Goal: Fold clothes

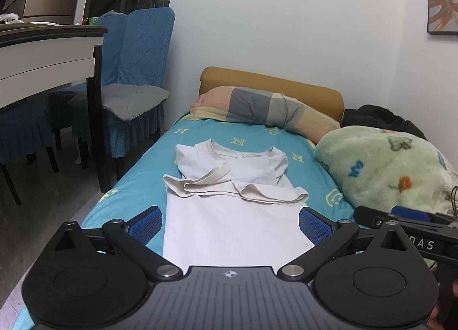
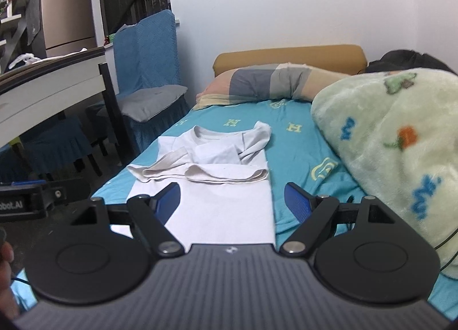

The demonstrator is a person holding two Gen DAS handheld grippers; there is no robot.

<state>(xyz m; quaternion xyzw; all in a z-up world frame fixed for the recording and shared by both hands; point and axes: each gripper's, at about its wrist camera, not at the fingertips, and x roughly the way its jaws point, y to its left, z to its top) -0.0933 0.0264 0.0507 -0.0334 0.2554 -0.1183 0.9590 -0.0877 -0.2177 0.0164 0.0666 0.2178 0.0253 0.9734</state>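
Observation:
A white T-shirt (image 1: 229, 215) lies flat on the turquoise bed sheet (image 1: 137, 192), collar toward the pillow, both sleeves folded in across the chest. In the right wrist view the same T-shirt (image 2: 217, 204) stretches from the collar down to the camera. My left gripper (image 1: 230, 222) hovers open over the shirt's lower body, blue pads spread to either side with nothing between them. My right gripper (image 2: 232, 201) is open too, above the shirt's lower right part; its left pad is over the cloth, its right pad over bare sheet (image 2: 300, 158).
A green fleece blanket (image 2: 386, 152) is heaped along the bed's right side. A patchwork pillow (image 1: 257, 109) and tan headboard (image 1: 272, 83) stand at the far end. Left of the bed are blue-covered chairs (image 1: 137, 78) and a white table (image 1: 48, 55). A hand (image 2: 5, 272) shows at the left edge.

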